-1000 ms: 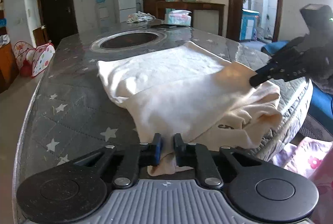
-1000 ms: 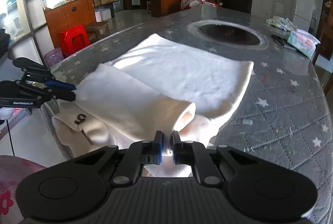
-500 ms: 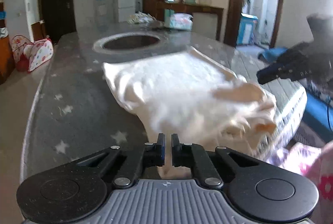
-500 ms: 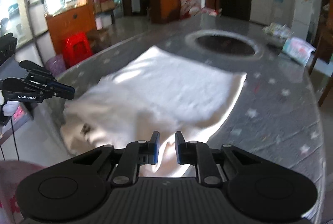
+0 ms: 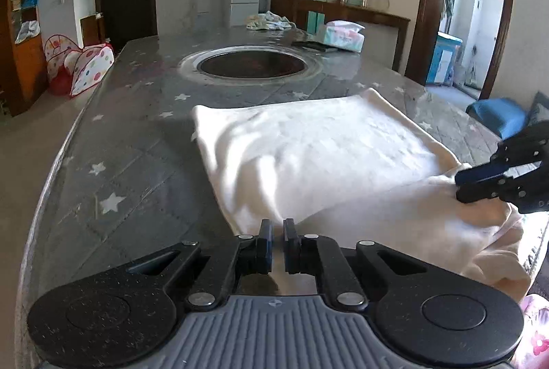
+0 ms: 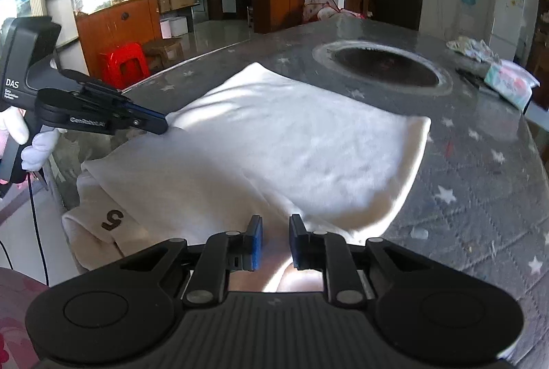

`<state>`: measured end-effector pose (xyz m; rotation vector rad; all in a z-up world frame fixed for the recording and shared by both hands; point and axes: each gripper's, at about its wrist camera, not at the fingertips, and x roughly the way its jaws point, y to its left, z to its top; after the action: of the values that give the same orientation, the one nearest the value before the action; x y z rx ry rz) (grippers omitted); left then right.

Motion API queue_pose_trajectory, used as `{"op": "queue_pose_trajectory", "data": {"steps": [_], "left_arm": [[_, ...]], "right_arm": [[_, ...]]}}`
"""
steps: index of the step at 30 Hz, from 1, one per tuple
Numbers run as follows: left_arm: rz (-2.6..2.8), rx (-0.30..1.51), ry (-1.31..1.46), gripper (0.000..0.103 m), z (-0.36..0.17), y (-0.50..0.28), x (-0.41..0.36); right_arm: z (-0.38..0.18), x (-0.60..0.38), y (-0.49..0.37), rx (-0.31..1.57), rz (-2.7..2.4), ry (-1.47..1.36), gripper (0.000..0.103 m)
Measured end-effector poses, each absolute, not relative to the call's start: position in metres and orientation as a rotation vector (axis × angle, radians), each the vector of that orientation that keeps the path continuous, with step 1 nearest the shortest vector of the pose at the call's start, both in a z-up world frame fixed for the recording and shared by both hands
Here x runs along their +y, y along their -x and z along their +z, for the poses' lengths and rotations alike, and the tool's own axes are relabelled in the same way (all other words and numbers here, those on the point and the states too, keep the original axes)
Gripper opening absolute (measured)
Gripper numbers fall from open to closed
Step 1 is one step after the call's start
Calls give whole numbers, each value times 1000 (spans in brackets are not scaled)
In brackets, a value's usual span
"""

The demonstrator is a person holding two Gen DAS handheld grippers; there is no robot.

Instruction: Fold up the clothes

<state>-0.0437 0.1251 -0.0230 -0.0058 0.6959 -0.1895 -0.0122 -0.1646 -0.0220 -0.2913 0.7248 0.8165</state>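
A cream garment (image 5: 326, 156) lies folded on the grey star-patterned table (image 5: 137, 163), its near part hanging over the table edge. A dark "5" mark shows on that part (image 6: 113, 219). My left gripper (image 5: 278, 237) sits at the garment's near left edge, jaws nearly closed with a thin gap; cloth between them is not clear. It also shows in the right wrist view (image 6: 161, 125). My right gripper (image 6: 275, 237) is slightly open over the garment's near right part. It also shows in the left wrist view (image 5: 461, 187), touching the cloth edge.
A round dark recess (image 5: 254, 63) is set in the table beyond the garment. A tissue pack (image 5: 343, 38) and crumpled cloth (image 5: 269, 22) lie at the far end. A red stool (image 6: 125, 62) and cabinets stand on the floor beside the table.
The folded sleeve roll has been laid flat and the garment now lies smoother. Both grippers have lowered to the garment's near edge, and the right jaws have opened a little.
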Motion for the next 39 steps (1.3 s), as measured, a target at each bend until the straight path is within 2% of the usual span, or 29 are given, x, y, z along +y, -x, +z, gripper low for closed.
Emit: {"op": "queue_pose_trajectory", "data": {"steps": [4,15,32,39], "left_arm": [[-179,695,28,9,-16,40,132],[-142,729,-8,9,-30,-17,131],[-75,720,146,11,-25,-61,159],[-21,729,112,18,-27,-60,161]], "right_arm": [[-13,-167,12,704,827,290,21],[-24,-163,4,738,817,276,23],[-27,-166,0,758,833,244,26],[-27,-165,1,750,829,253,27]]}}
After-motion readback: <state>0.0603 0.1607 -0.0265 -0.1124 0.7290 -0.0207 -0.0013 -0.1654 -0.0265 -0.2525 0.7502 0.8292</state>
